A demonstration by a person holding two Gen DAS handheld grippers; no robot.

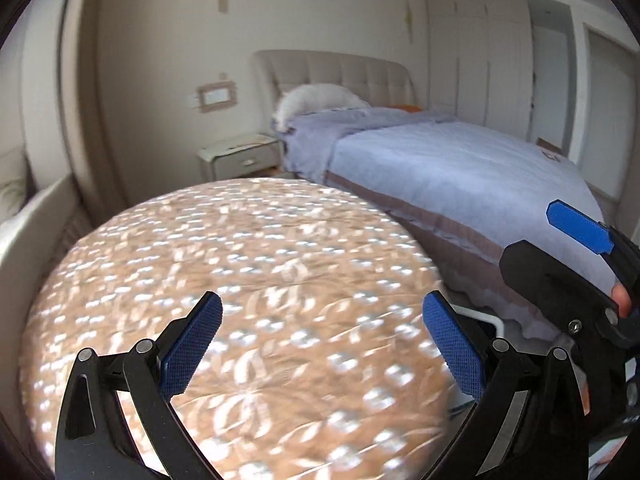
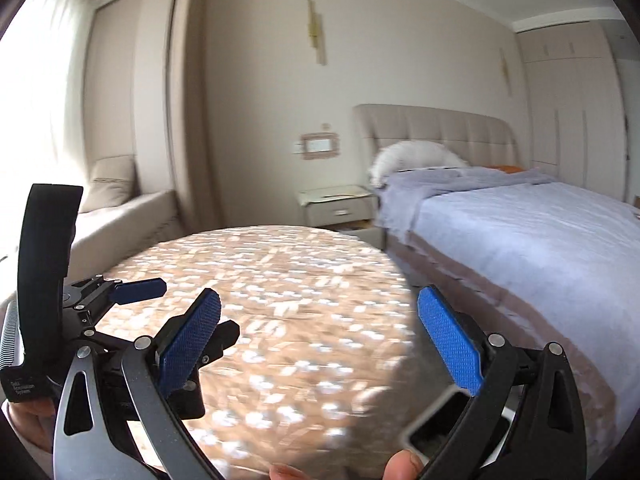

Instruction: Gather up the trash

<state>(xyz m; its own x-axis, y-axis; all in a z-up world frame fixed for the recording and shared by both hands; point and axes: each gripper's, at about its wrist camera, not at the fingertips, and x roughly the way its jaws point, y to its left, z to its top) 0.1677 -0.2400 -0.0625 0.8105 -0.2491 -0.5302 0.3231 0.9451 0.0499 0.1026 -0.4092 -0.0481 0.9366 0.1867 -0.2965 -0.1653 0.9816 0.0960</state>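
Both grippers above round tabletop
Left gripper and right gripper spread wide, empty, over blurred round brown-and-white patterned tabletop; lavender-covered bed lies ahead-right.

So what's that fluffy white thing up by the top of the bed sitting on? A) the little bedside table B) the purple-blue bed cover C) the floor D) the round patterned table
B, the fluffy white thing lies on the purple-blue bed cover against the padded headboard, not on the bedside table.
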